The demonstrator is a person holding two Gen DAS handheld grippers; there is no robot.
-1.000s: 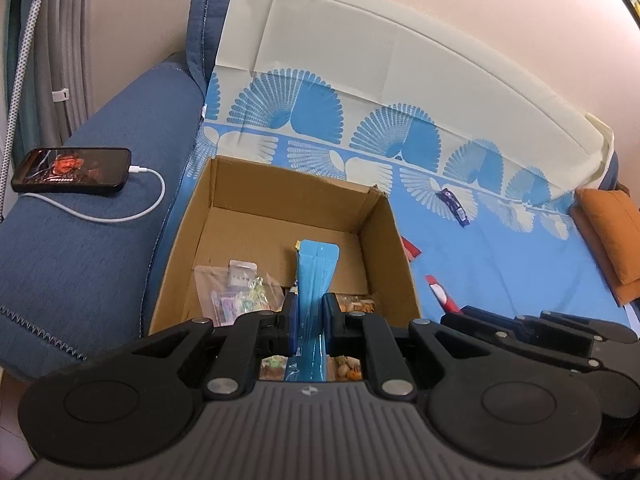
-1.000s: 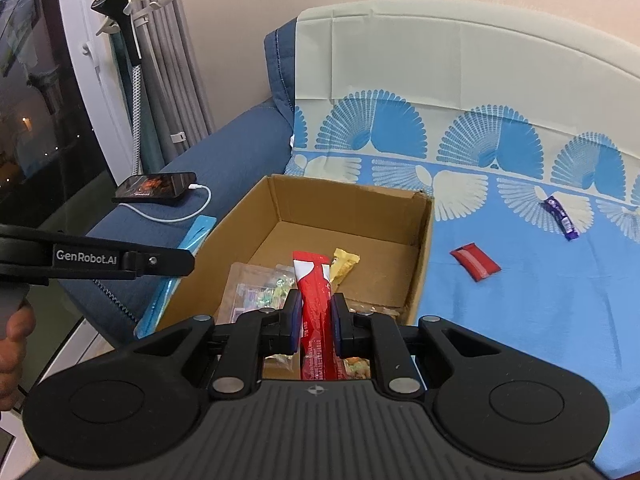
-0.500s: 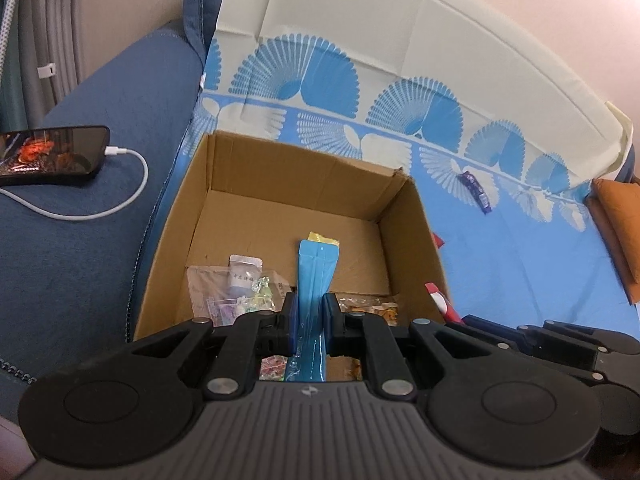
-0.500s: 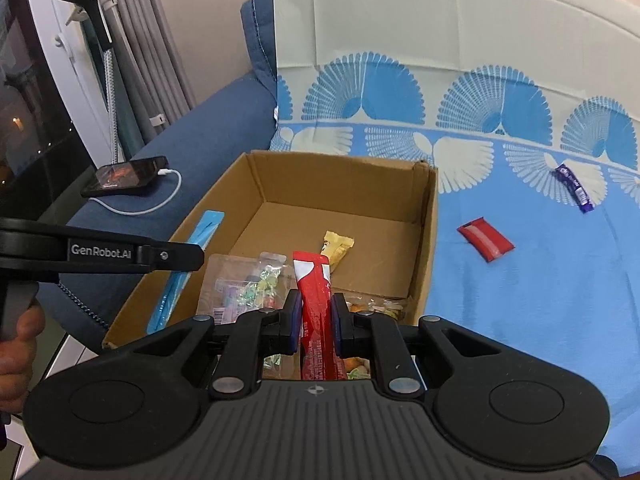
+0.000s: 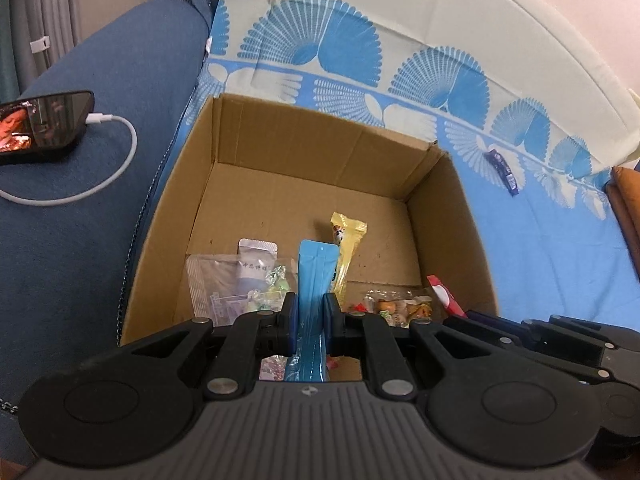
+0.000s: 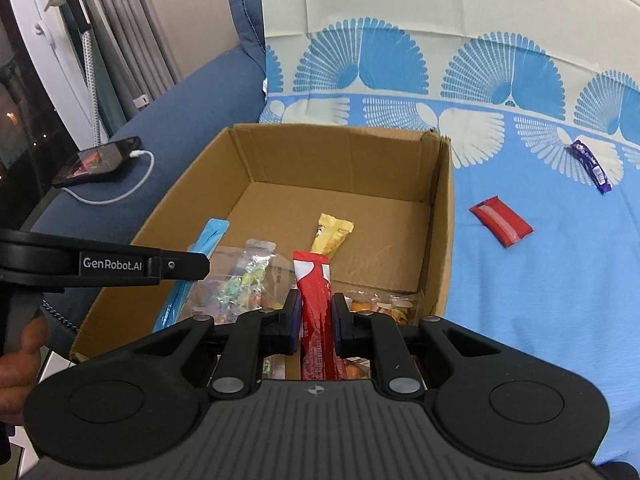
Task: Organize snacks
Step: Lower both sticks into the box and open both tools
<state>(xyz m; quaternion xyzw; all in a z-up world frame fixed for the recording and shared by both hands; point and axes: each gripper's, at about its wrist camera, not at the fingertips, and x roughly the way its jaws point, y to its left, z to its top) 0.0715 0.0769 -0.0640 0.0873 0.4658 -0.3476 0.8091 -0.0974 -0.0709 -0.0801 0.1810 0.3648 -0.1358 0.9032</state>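
- The left tool (image 5: 307, 317) is clamped on a blue snack stick (image 5: 316, 276), whose long axis runs forward from the jaws, its far end over the open cardboard box (image 5: 320, 148).
- The right tool (image 6: 316, 316) is clamped on a red snack stick (image 6: 314, 292), also pointing forward over the box's near edge.
- Inside the box, a yellow bar (image 6: 332, 234) lies lengthwise near the middle; clear candy bags (image 5: 240, 280) fill the near left corner.
- The box sits on a sofa under a blue fan-patterned cover (image 6: 540, 280); a red packet (image 6: 501, 221) and a purple bar (image 6: 591, 165) lie on the cover right of the box.
- A phone (image 5: 40, 126) charges on the sofa arm.
- Both sticks' near ends are hidden behind the tools.
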